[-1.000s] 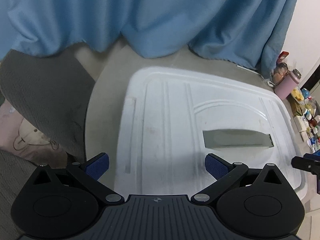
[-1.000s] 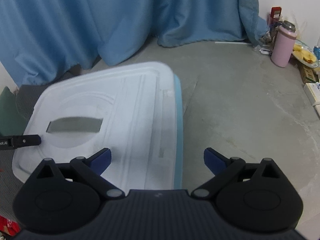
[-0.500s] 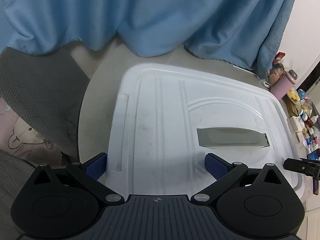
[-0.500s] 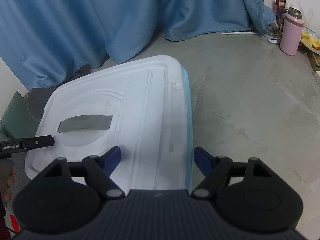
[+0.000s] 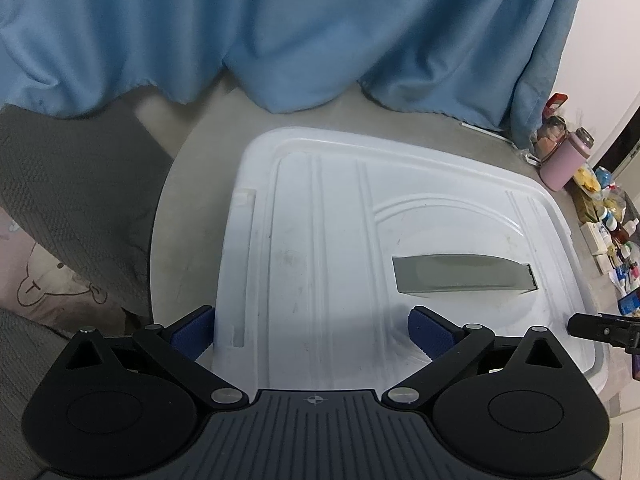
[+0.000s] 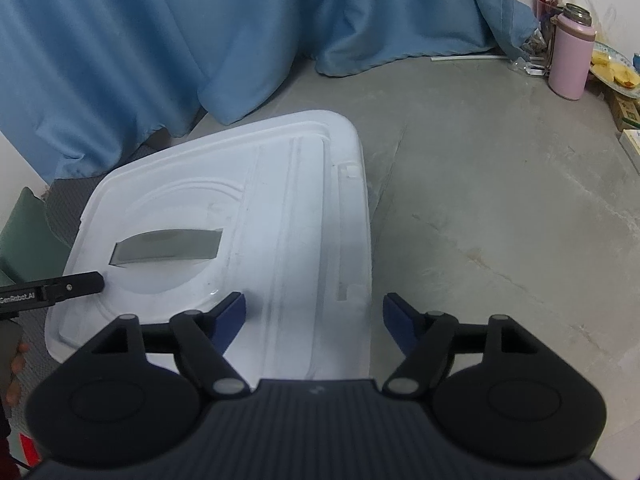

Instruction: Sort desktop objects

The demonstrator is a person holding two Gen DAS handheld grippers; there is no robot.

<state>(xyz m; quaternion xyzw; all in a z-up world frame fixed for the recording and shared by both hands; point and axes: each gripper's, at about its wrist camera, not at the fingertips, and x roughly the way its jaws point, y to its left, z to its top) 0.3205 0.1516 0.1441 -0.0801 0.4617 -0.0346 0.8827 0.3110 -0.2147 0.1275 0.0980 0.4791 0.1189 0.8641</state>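
Observation:
A white plastic lid [image 5: 320, 220] with a grey handle slot [image 5: 460, 276] lies flat below both grippers. My left gripper [image 5: 312, 332] is open wide and straddles the lid's near left edge: one pad hangs outside the edge, the other over the top. In the right wrist view, the same lid [image 6: 280, 200] has its right edge between the jaws of my right gripper [image 6: 313, 318]. These jaws are closing, and a gap still shows between the outer pad and the edge. Each view catches a black finger of the other gripper at its side.
Blue curtains [image 6: 200, 40] hang behind, down to the grey concrete floor [image 6: 500, 200]. A pink flask [image 6: 570, 60], a plate of food [image 6: 612, 68] and small boxes and bottles [image 5: 612, 240] crowd the far right. A grey blanket [image 5: 72, 184] lies on the left.
The right gripper's jaws have narrowed around the lid's right edge. The blue rim seen under that edge earlier no longer shows. The left gripper stays open wide over the left edge.

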